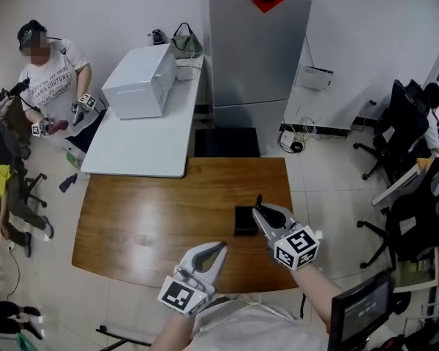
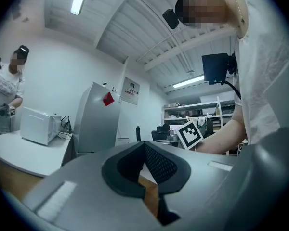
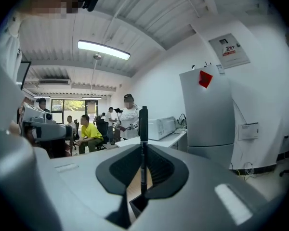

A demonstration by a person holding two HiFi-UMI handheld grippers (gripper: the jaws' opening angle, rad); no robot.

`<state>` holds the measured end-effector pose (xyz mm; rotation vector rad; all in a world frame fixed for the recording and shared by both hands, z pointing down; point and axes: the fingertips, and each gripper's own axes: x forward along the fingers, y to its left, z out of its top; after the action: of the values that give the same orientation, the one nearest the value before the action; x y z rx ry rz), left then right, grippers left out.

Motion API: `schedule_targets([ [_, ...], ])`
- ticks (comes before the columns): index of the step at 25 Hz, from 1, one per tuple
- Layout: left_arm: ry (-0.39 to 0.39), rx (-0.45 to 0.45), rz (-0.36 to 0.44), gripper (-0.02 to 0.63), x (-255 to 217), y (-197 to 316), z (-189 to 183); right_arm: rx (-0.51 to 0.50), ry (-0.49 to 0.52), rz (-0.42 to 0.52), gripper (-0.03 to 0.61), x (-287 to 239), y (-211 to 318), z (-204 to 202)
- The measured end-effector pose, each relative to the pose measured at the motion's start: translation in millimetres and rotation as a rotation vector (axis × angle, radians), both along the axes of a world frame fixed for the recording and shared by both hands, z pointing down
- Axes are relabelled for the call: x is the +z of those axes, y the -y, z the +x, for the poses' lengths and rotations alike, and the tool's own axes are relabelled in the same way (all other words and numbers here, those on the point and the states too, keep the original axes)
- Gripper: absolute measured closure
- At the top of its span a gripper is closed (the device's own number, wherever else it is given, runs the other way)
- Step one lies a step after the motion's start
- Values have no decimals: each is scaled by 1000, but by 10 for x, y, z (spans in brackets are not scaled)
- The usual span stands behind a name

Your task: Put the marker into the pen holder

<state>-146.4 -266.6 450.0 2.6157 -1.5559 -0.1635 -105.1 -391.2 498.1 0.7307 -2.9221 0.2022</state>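
Note:
A black marker (image 3: 143,129) stands upright between the jaws of my right gripper (image 3: 143,166), which is shut on it. In the head view the right gripper (image 1: 260,212) hangs over the right edge of the black pen holder (image 1: 244,221) on the wooden table (image 1: 154,218), with the marker's top end (image 1: 259,199) poking up. Below the jaws in the right gripper view, a dark corner of the pen holder (image 3: 136,204) shows at the marker's lower end. My left gripper (image 1: 219,250) hovers near the table's front edge, shut on nothing (image 2: 145,163).
A white table (image 1: 143,141) with a microwave (image 1: 139,79) adjoins the wooden one at the back. A grey fridge (image 1: 256,42) stands behind. A person (image 1: 51,79) sits far left. Office chairs (image 1: 395,123) and a monitor (image 1: 362,309) are on the right.

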Motion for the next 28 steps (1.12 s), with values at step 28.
schedule_targets([
  [28, 13, -38, -78, 598, 247, 166, -369, 107, -120, -146, 425, 1241, 213, -49],
])
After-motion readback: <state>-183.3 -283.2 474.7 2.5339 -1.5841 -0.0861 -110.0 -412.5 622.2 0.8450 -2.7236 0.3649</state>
